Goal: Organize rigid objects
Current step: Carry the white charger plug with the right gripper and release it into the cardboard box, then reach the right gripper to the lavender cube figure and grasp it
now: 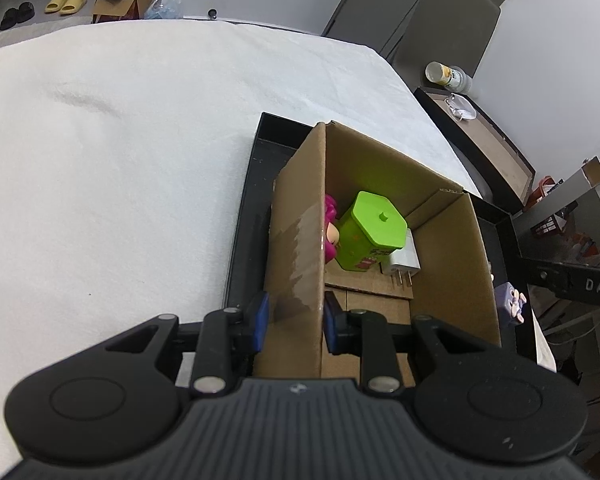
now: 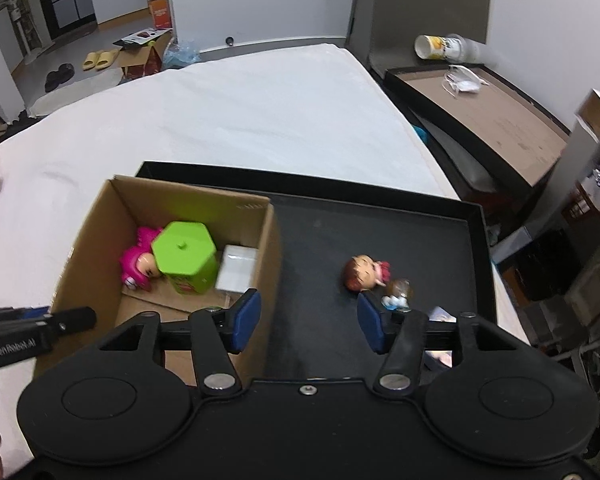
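Observation:
An open cardboard box [image 1: 452, 256] stands at the left end of a black tray [image 2: 380, 216]. Inside it lie a green hexagonal tin [image 2: 184, 252], a pink toy figure [image 2: 138, 266] and a white plug charger [image 2: 238, 268]. My left gripper [image 1: 295, 322] is shut on the box's left wall, one blue pad on each side. My right gripper [image 2: 308, 324] hangs open above the tray, just right of the box, with nothing pressed between its pads. A brown-haired doll [image 2: 364, 274] and a small brown-and-blue figure [image 2: 398, 292] lie on the tray floor ahead of it. A purple toy [image 1: 510, 304] sits right of the box.
The tray rests on a white cloth surface [image 2: 260, 112] that stretches far and left. To the right stands a black-rimmed brown lid [image 2: 496, 120] with a face mask [image 2: 466, 84] and a tipped paper cup [image 2: 432, 46]. Slippers and cartons lie on the floor beyond.

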Motion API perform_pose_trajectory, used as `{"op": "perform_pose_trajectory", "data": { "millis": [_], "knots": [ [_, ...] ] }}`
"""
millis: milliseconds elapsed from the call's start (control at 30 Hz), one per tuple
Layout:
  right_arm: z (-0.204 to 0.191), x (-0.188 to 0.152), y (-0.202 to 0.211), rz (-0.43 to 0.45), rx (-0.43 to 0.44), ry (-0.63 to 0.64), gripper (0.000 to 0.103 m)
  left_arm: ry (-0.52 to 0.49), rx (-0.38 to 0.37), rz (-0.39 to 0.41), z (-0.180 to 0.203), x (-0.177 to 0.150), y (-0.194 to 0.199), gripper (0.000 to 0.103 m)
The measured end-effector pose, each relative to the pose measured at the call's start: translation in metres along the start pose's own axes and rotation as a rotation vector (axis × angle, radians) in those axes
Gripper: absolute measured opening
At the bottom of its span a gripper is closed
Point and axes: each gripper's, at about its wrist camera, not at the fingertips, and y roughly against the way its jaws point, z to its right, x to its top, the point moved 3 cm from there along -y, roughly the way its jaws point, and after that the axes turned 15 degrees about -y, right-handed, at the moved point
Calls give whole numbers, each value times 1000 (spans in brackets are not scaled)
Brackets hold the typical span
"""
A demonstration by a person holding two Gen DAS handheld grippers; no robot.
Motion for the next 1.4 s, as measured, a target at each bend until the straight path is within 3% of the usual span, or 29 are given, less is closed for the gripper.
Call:
{"op": "perform_pose_trajectory", "data": {
  "millis": [667, 1400],
  "knots": [
    [69, -14, 0, -13, -58, -71, 59, 3, 21, 12, 1, 0, 0, 23],
    [110, -8, -50, -37, -98, -226, 60, -21, 48, 6, 8, 2, -6, 23]
  ]
}}
